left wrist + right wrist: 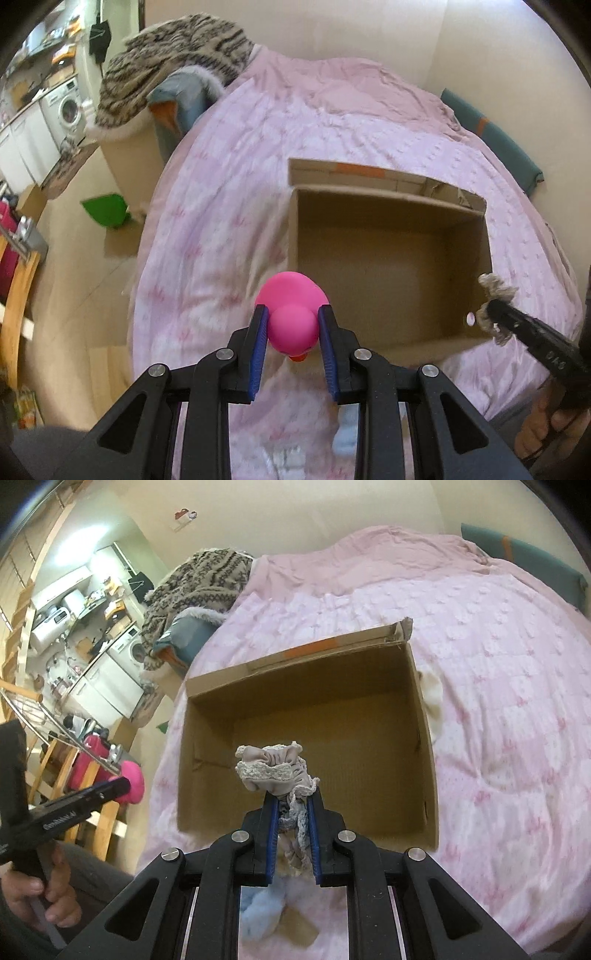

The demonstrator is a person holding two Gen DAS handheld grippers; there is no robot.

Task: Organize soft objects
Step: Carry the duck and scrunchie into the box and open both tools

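Pink rubber duck sits clamped between the blue pads of the left gripper, held above the bed just short of the cardboard box's near-left corner. Beige lace-trimmed scrunchie is pinched in the right gripper, whose jaws are closed tight on it, over the near edge of the open cardboard box. That box rests on a pink quilt covering the bed. A pale blue fluffy item lies on the quilt below the grippers.
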